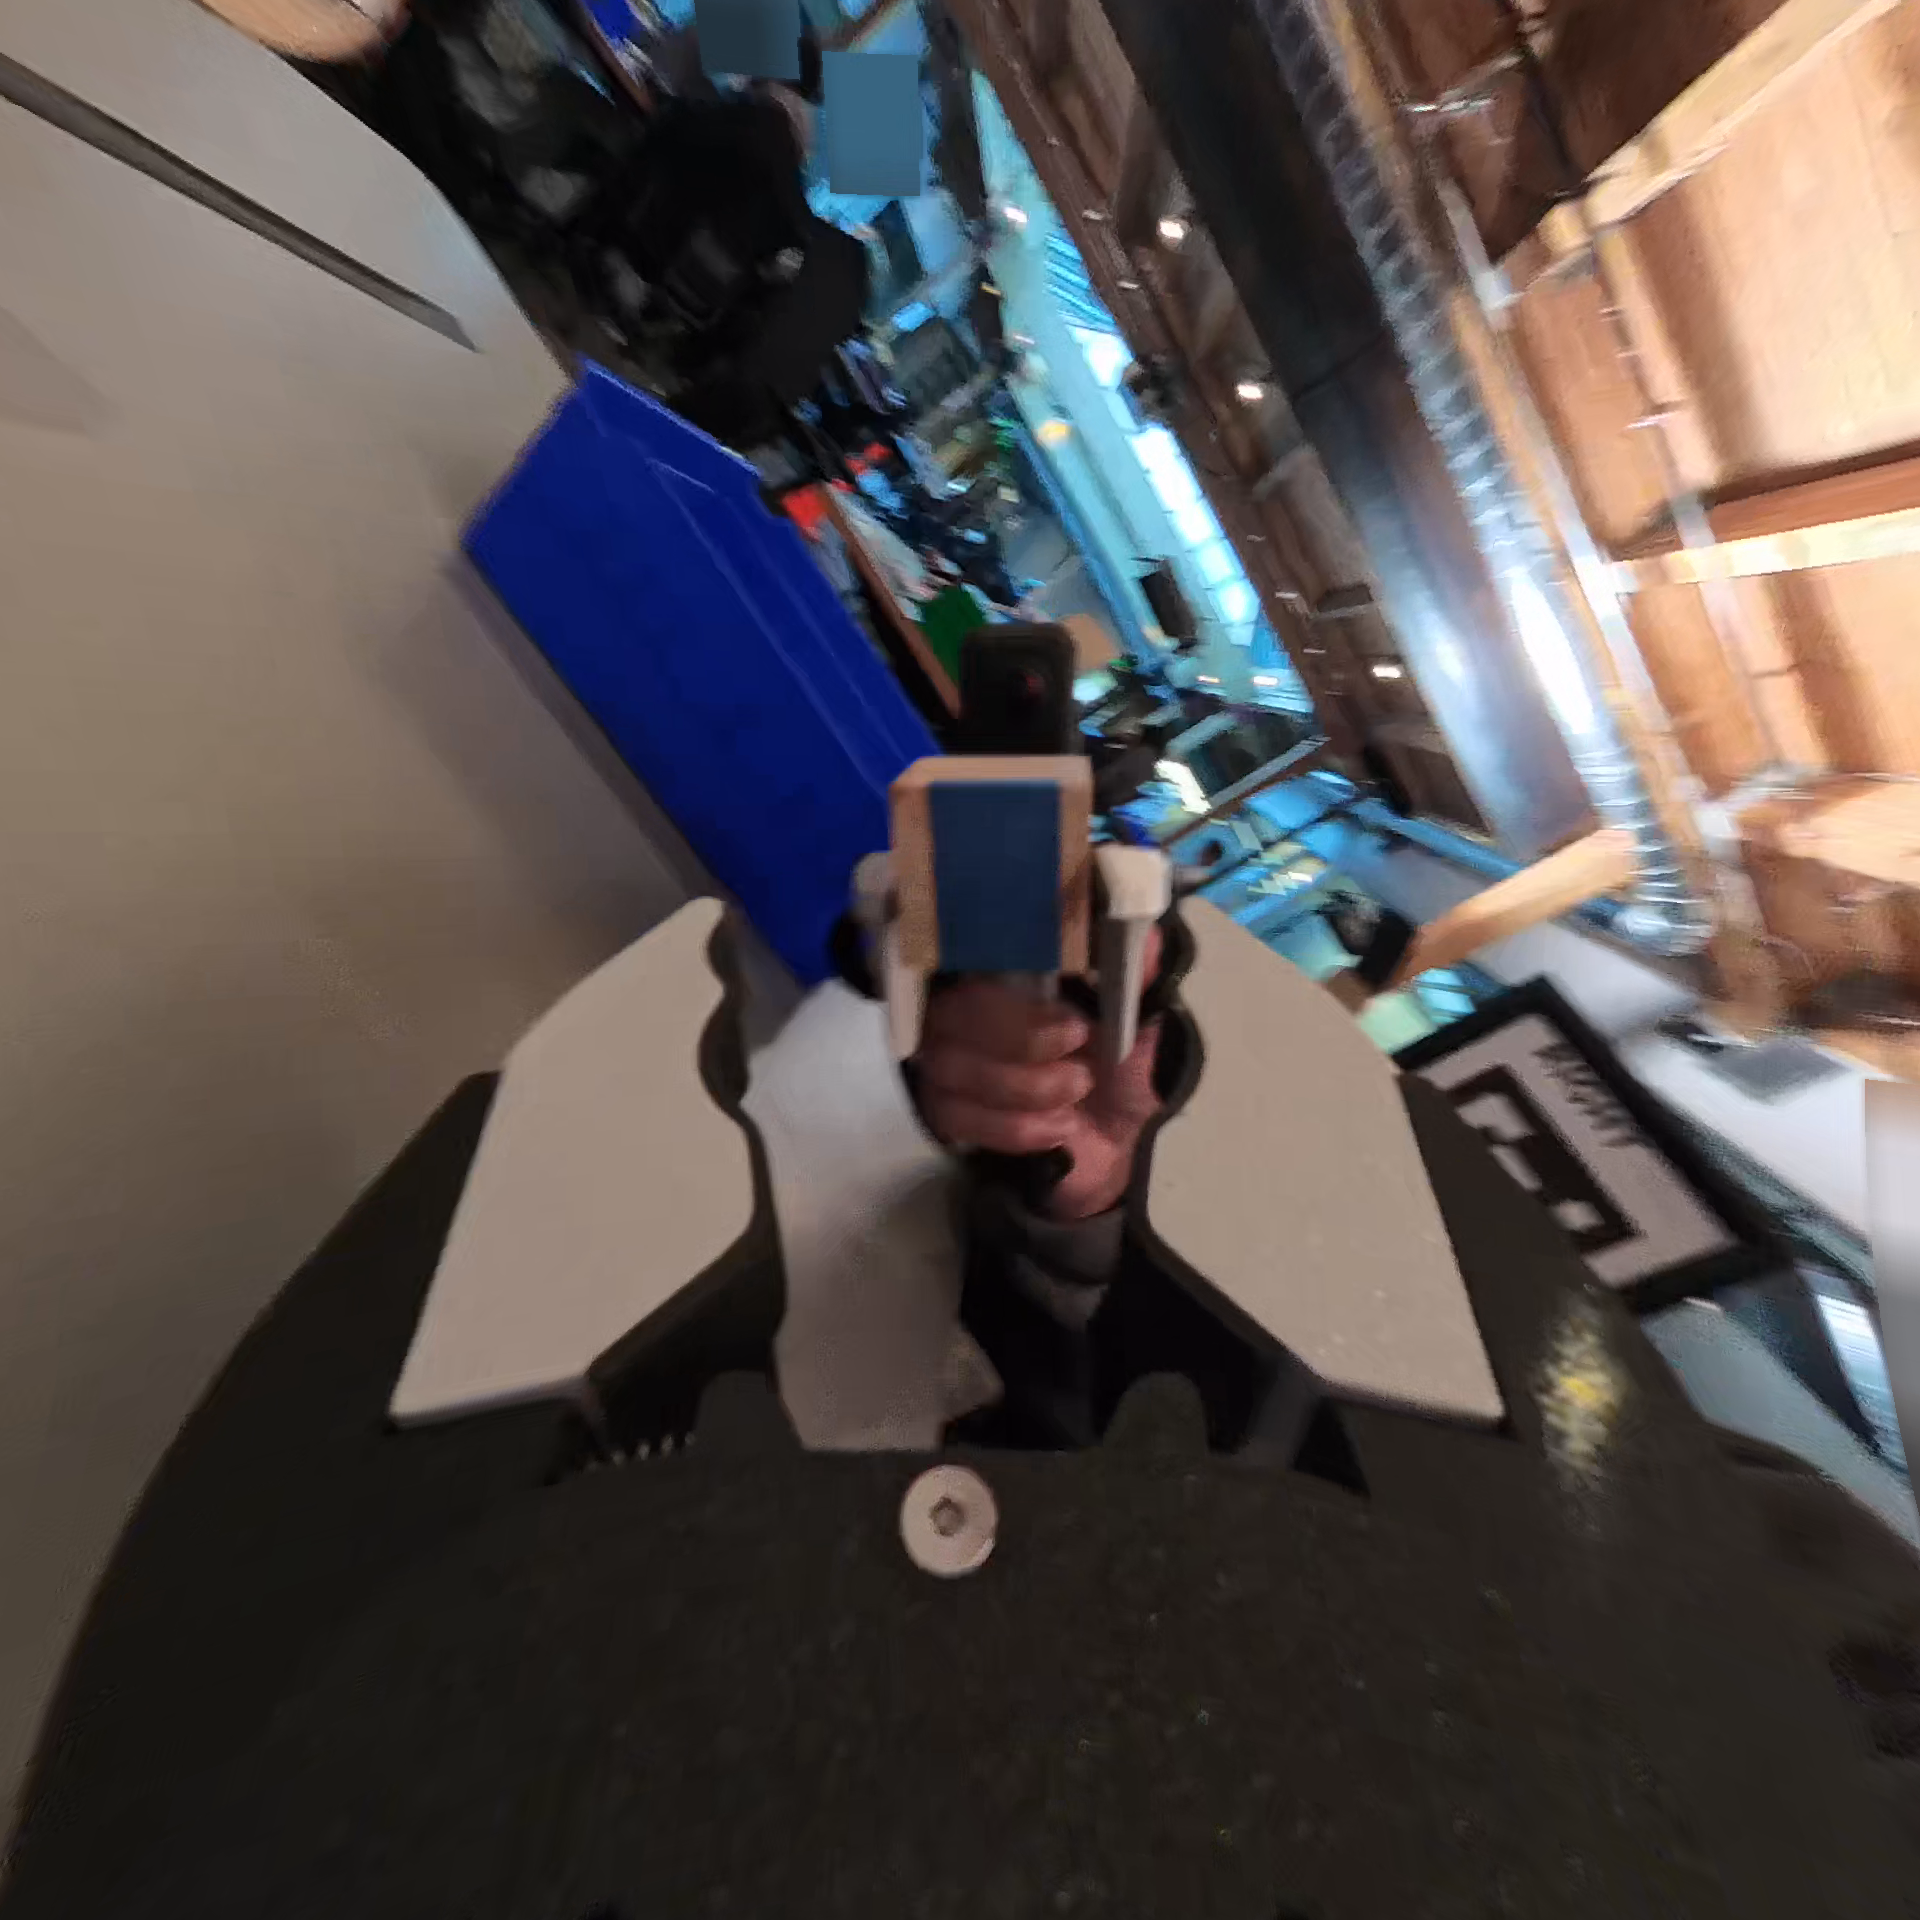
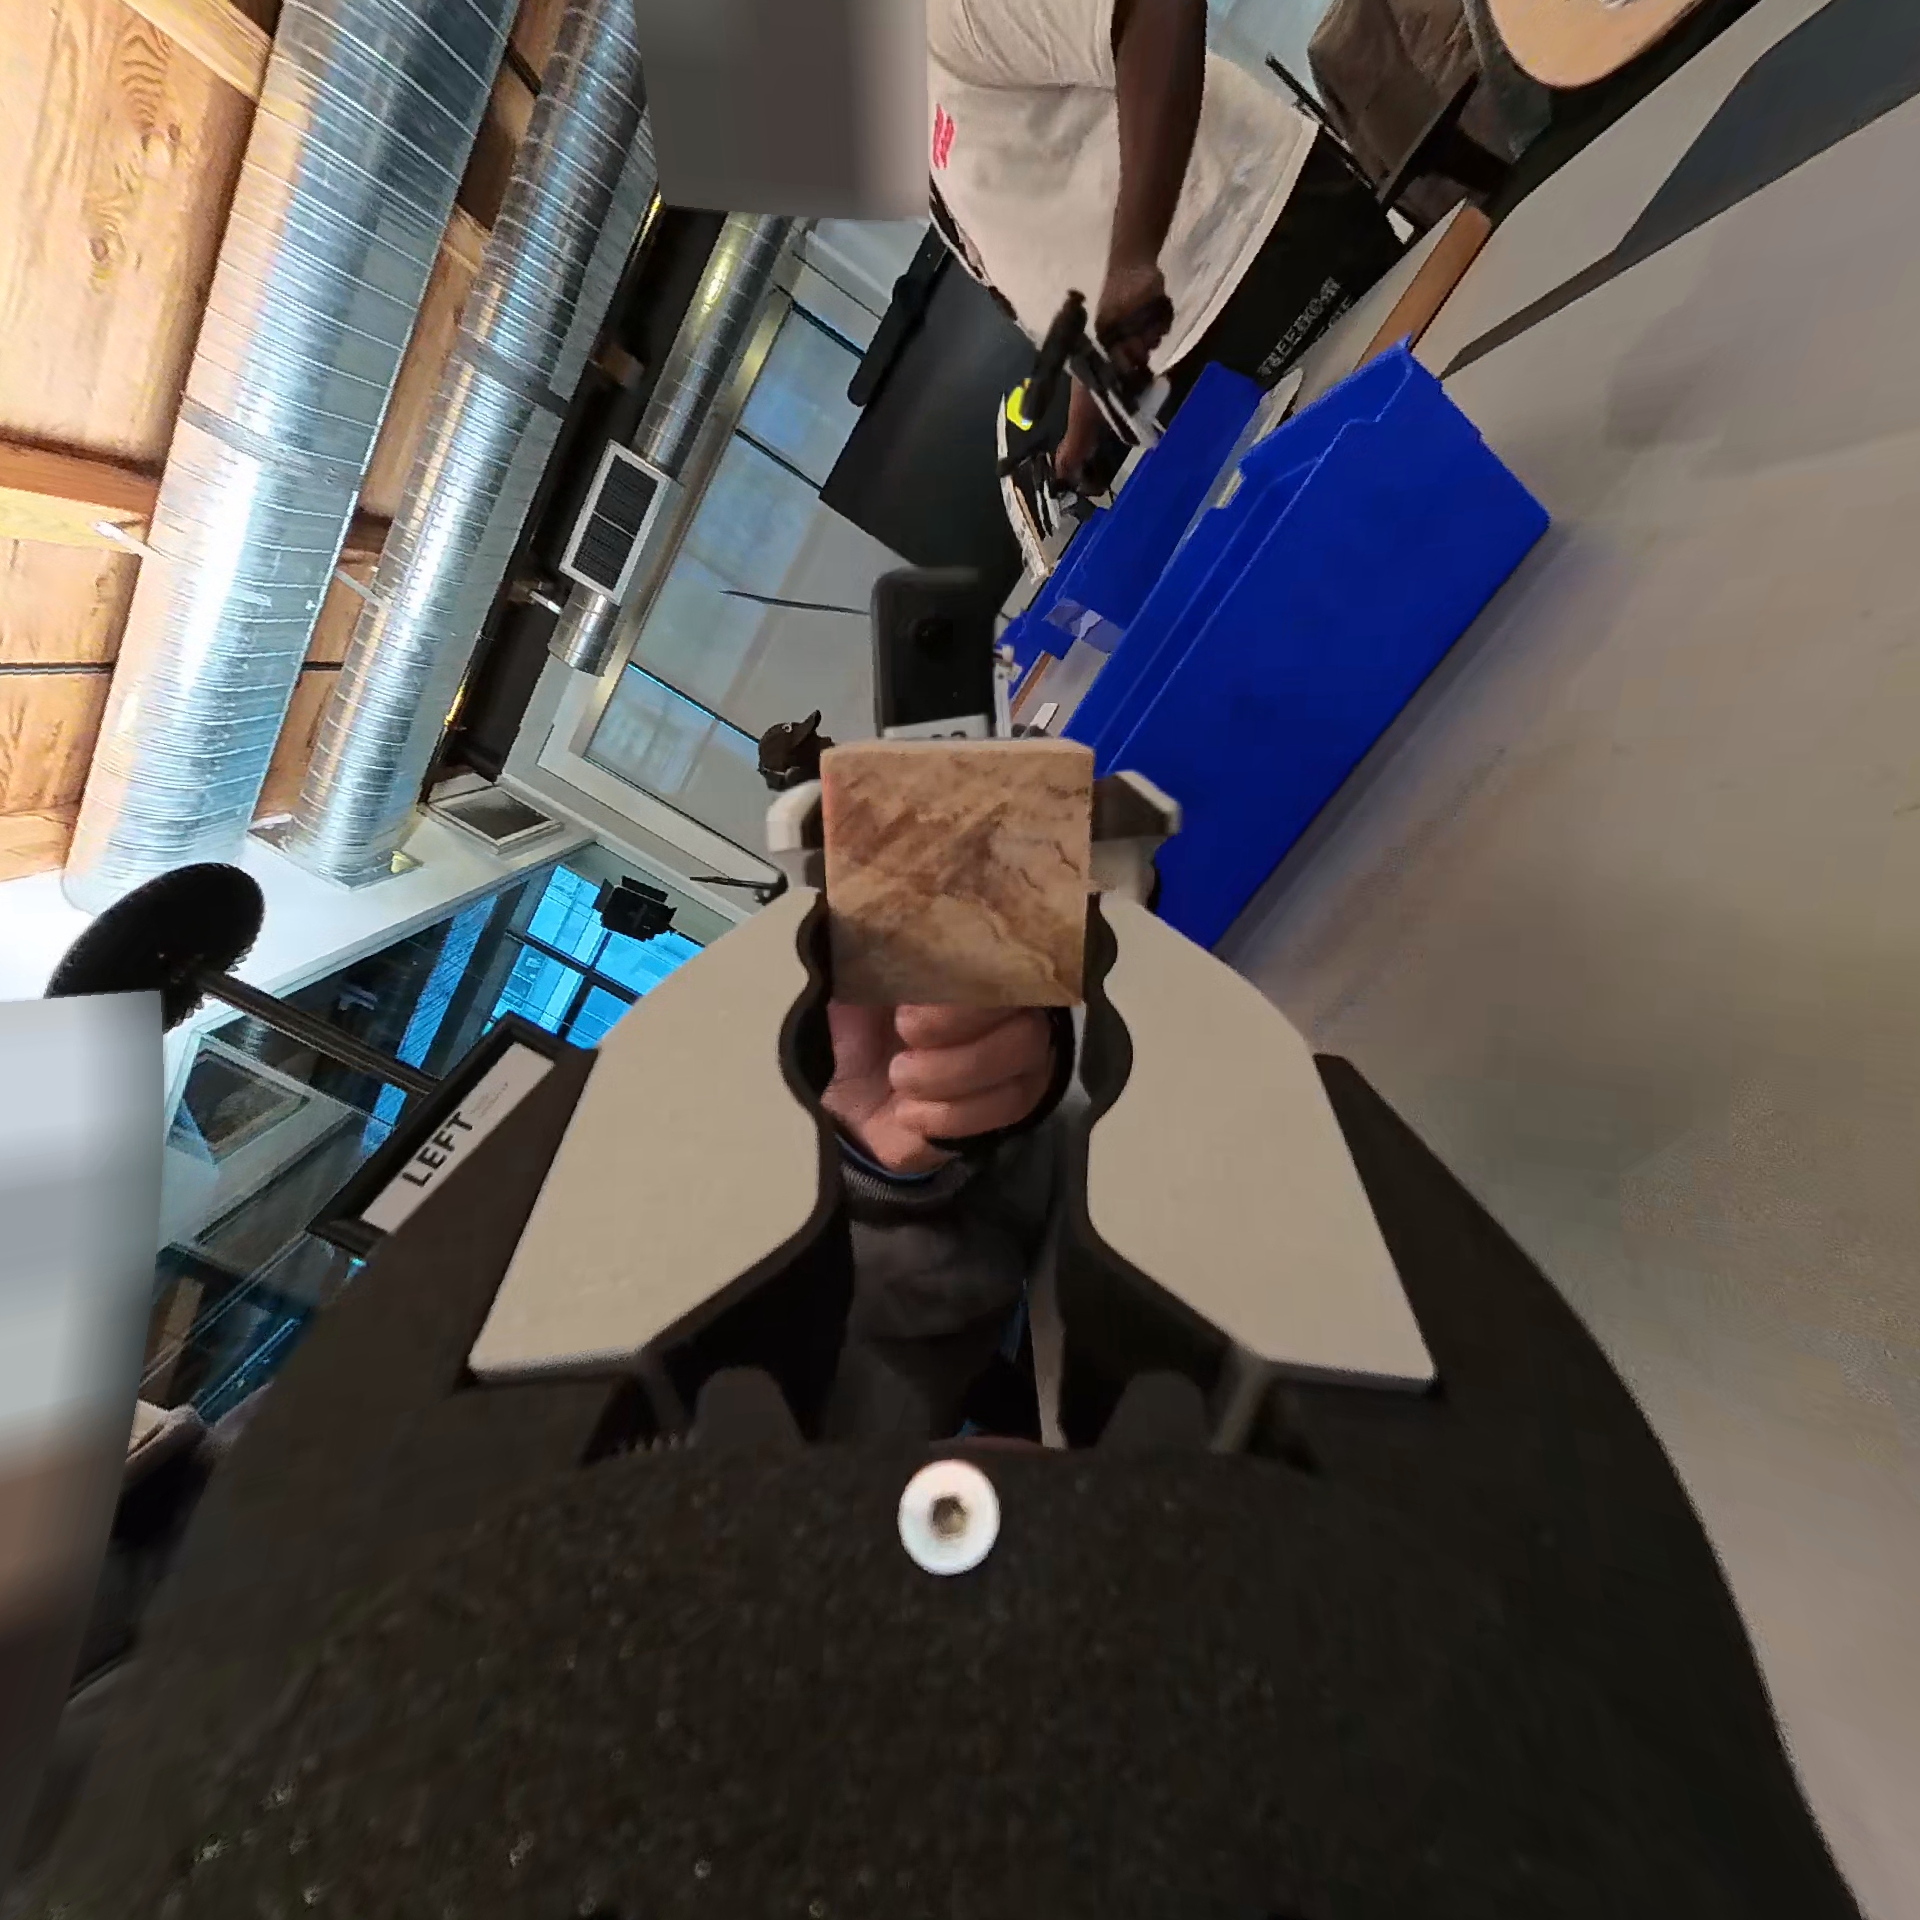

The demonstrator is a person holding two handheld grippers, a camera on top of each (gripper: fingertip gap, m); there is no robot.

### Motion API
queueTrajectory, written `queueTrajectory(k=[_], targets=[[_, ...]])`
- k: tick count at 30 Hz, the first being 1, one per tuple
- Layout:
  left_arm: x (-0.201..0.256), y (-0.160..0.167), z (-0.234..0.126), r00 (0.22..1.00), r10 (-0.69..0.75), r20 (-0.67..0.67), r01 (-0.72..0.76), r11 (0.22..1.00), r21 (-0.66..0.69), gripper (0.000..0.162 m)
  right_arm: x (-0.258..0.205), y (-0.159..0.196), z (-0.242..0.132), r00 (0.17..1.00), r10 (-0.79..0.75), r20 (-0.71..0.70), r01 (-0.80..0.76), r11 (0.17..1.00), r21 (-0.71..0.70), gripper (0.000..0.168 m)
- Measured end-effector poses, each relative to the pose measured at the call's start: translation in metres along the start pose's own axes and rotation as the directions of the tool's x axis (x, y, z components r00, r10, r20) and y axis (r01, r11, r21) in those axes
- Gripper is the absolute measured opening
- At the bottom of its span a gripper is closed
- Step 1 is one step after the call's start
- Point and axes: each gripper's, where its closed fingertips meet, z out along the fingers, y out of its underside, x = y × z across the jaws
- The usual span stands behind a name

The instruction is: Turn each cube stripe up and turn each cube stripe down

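Left hand-held gripper [image 1: 951,914]: fingers spread wide; we see clear gaps between its tips and the cube.
Right hand-held gripper [image 2: 956,914]: clamped on the cube's two side faces, tips touching wood.
Cube [image 1: 992,883]: held in the air between the two facing grippers, off the tabletop.
Stripe [image 1: 995,894]: blue, facing the left camera; the right view shows us only a plain grained face.
Hands: one fist [image 1: 1003,1081] on the far handle at 6 o'clock below the cube, the same in the right view.
Blue bin [image 2: 1299,665]: on the tabletop [image 2: 1662,831], at 2 o'clock from the cube in the right view.
Person [image 2: 1039,156]: at 12 o'clock, standing beyond the bins.
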Motion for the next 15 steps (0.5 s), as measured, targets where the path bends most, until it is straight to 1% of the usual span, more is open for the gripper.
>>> queueTrajectory(k=[1, 2, 4, 6, 8, 9, 10, 11, 12, 13, 14, 15], targets=[[-0.006, 0.003, -0.015, 0.996, 0.052, 0.075, -0.053, 0.998, 0.015, 0.087, -0.001, 0.000, -0.003, 1.000, -0.010, -0.007, 0.010, 1.000, -0.006, 0.045], [-0.008, 0.011, -0.029, 0.986, 0.107, 0.132, -0.109, 0.994, 0.011, 0.090, -0.002, -0.001, -0.005, 0.999, -0.026, -0.020, 0.026, 1.000, -0.007, 0.045], [-0.005, 0.043, -0.051, 0.956, 0.234, 0.176, -0.236, 0.972, -0.009, 0.087, -0.002, -0.003, -0.010, 0.997, -0.057, -0.048, 0.056, 0.998, -0.013, 0.045], [-0.003, 0.078, -0.063, 0.924, 0.322, 0.206, -0.324, 0.946, -0.026, 0.083, -0.004, -0.007, -0.015, 0.993, -0.084, -0.078, 0.083, 0.996, -0.008, 0.045], [0.000, 0.107, -0.064, 0.918, 0.347, 0.195, -0.335, 0.938, -0.091, 0.080, -0.013, -0.023, -0.027, 0.980, -0.155, -0.128, 0.158, 0.987, 0.014, 0.045], [0.004, 0.118, -0.061, 0.927, 0.338, 0.160, -0.319, 0.938, -0.132, 0.080, -0.022, -0.036, -0.039, 0.960, -0.222, -0.173, 0.230, 0.973, 0.028, 0.045], [0.010, 0.125, -0.058, 0.936, 0.330, 0.119, -0.310, 0.937, -0.159, 0.078, -0.031, -0.052, -0.055, 0.921, -0.300, -0.248, 0.318, 0.947, 0.035, 0.045], [0.013, 0.128, -0.056, 0.938, 0.332, 0.098, -0.312, 0.934, -0.176, 0.077, -0.039, -0.071, -0.076, 0.855, -0.377, -0.355, 0.418, 0.907, 0.044, 0.045], [0.013, 0.131, -0.054, 0.933, 0.347, 0.092, -0.324, 0.925, -0.198, 0.076, -0.048, -0.092, -0.102, 0.763, -0.439, -0.475, 0.517, 0.855, 0.041, 0.045], [0.011, 0.133, -0.053, 0.925, 0.369, 0.094, -0.341, 0.913, -0.223, 0.075, -0.054, -0.112, -0.130, 0.648, -0.475, -0.596, 0.599, 0.800, 0.013, 0.045], [0.007, 0.134, -0.052, 0.915, 0.388, 0.106, -0.355, 0.903, -0.243, 0.073, -0.056, -0.129, -0.158, 0.521, -0.483, -0.703, 0.649, 0.760, -0.041, 0.045], [0.004, 0.136, -0.051, 0.910, 0.397, 0.116, -0.359, 0.897, -0.258, 0.073, -0.051, -0.143, -0.184, 0.403, -0.471, -0.785, 0.652, 0.749, -0.115, 0.044]])
